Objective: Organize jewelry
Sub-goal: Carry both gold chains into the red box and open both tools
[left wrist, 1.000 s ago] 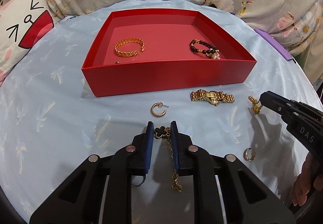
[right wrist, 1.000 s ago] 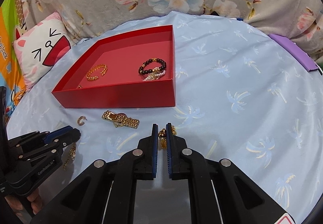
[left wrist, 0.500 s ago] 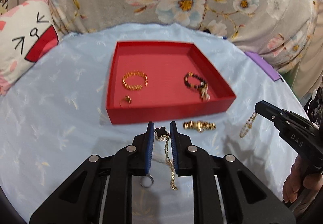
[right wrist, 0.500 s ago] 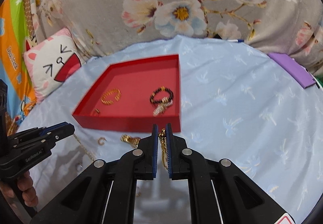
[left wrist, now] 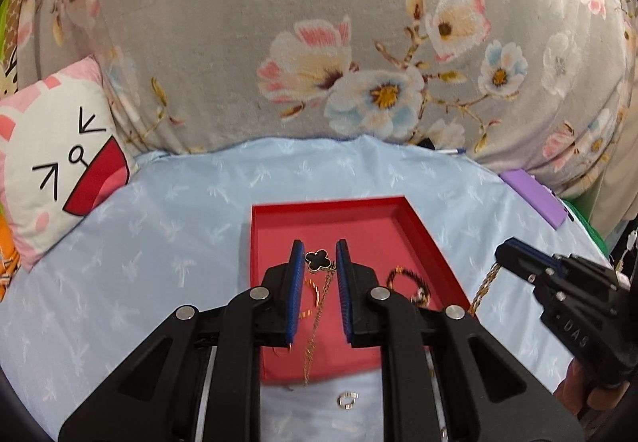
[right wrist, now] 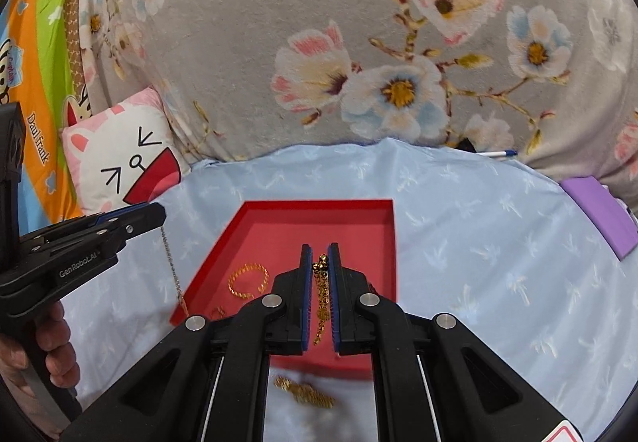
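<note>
1. Jewelry here centres on a thin gold chain necklace with a black clover-shaped pendant (left wrist: 319, 260); the pendant sits between the blue-padded jaws of the left gripper (left wrist: 319, 262), which are closed in on it, and the chain dangles down from there above the shallow red rectangular tray (left wrist: 359, 215).
2. From the right wrist view, the left gripper (right wrist: 153, 213) shows at the left edge with that chain trailing down to the tray's near left corner.
3. Right gripper (right wrist: 319, 262) has its jaws nearly together, pinching a bunched gold link chain (right wrist: 321, 282) that hangs between the pads, over the tray's floor.
4. In the left wrist view, the right gripper (left wrist: 503, 254) enters from the right, with its chain hanging just beside the tray's right wall.
5. Inside the tray lie a gold open bangle (right wrist: 248, 279) toward the left and a dark beaded bracelet (left wrist: 408, 282) toward the right.
6. On the light blue palm-print bedsheet (right wrist: 478, 242), just in front of the tray, lie a gold link watch (right wrist: 305, 391) and a small gold hoop earring (left wrist: 347, 400).
7. Behind stand a white cat-face cushion (left wrist: 60, 167) and a grey floral blanket (left wrist: 319, 43); a purple flat block (right wrist: 602, 215) lies at the right edge.
</note>
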Demonstrator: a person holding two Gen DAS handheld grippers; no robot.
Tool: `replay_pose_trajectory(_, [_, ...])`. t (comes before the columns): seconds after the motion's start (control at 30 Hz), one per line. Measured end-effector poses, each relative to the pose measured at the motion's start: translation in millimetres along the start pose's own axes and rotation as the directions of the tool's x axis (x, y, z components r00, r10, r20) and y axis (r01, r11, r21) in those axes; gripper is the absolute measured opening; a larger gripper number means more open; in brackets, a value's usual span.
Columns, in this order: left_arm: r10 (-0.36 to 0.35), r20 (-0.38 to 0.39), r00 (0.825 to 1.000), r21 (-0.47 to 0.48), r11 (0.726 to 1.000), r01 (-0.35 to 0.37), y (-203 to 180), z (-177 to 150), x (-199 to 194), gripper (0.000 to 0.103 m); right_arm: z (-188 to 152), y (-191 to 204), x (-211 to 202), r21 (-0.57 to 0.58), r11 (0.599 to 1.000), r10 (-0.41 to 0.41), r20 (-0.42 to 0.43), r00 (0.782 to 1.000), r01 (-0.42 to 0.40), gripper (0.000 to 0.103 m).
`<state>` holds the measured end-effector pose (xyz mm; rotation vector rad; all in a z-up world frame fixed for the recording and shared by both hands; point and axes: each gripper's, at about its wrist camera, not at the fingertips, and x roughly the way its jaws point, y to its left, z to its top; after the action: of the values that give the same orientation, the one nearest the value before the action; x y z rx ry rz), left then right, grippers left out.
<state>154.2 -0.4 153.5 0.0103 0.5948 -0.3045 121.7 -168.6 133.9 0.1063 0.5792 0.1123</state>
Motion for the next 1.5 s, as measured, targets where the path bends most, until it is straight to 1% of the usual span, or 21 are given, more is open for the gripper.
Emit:
replay_pose_trajectory(0.17, [0.007, 0.025, 1.000, 0.001, 1.000, -0.007, -1.4, 25.9, 17.4, 0.015, 13.4, 6.2, 28.5, 0.007, 1.000, 0.028, -0.017, 0.999, -0.028, 0.007])
replay_pose_trajectory(0.3, [0.011, 0.019, 1.000, 0.001, 1.000, -0.011, -1.4, 36.9, 35.3, 0.015, 16.0, 9.2, 55.0, 0.006, 0.999, 0.036, -0.048, 0.998, -0.035, 0.007])
replay_pose_trajectory(0.6, [0.016, -0.036, 0.999, 0.000, 1.000, -0.016, 0.9, 35.4, 81.8, 0.015, -2.7, 11.6, 107.6, 0.012, 0.998, 0.055, -0.141, 0.989, -0.053, 0.007])
replay_pose_trajectory(0.8, [0.033, -0.066, 0.997, -0.007, 0.999, -0.034, 6.0, 32.2, 107.3, 0.016, -9.8, 14.4, 124.1, 0.003, 0.998, 0.060, -0.166, 0.984, -0.060, 0.007])
replay_pose_trajectory(1.03, [0.052, -0.057, 0.997, -0.023, 0.998, -0.054, 14.7, 39.9, 122.9, 0.016, -16.2, 20.2, 132.8, -0.027, 0.998, 0.052, -0.176, 0.983, -0.058, 0.008])
replay_pose_trajectory(1.13, [0.073, -0.055, 0.996, -0.024, 0.997, -0.074, 16.5, 41.9, 129.2, 0.016, -19.3, 22.1, 131.0, -0.039, 0.998, 0.044, -0.168, 0.985, -0.051, 0.012])
replay_pose_trajectory(1.2, [0.089, -0.053, 0.995, -0.016, 0.996, -0.090, 16.8, 41.4, 131.9, 0.025, -20.1, 21.1, 128.8, -0.037, 0.998, 0.044, -0.164, 0.986, -0.051, 0.016])
replay_pose_trajectory(1.23, [0.095, -0.053, 0.994, -0.016, 0.995, -0.096, 17.2, 41.3, 132.3, 0.039, -20.2, 20.6, 127.5, -0.036, 0.998, 0.043, -0.161, 0.986, -0.049, 0.019])
replay_pose_trajectory(1.27, [0.105, -0.050, 0.993, -0.017, 0.994, -0.106, 17.9, 40.9, 132.1, 0.047, -20.4, 19.4, 124.9, -0.033, 0.998, 0.041, -0.156, 0.987, -0.047, 0.021])
replay_pose_trajectory(1.37, [0.129, -0.034, 0.991, -0.001, 0.992, -0.129, 17.9, 38.8, 126.3, 0.049, -21.0, 16.5, 116.5, -0.030, 0.999, 0.036, -0.145, 0.989, -0.040, 0.022])
replay_pose_trajectory(1.5, [0.122, -0.035, 0.992, 0.003, 0.993, -0.122, 17.4, 33.0, 113.6, 0.051, -25.9, 11.7, 99.2, -0.019, 0.999, 0.025, -0.131, 0.991, -0.027, 0.023])
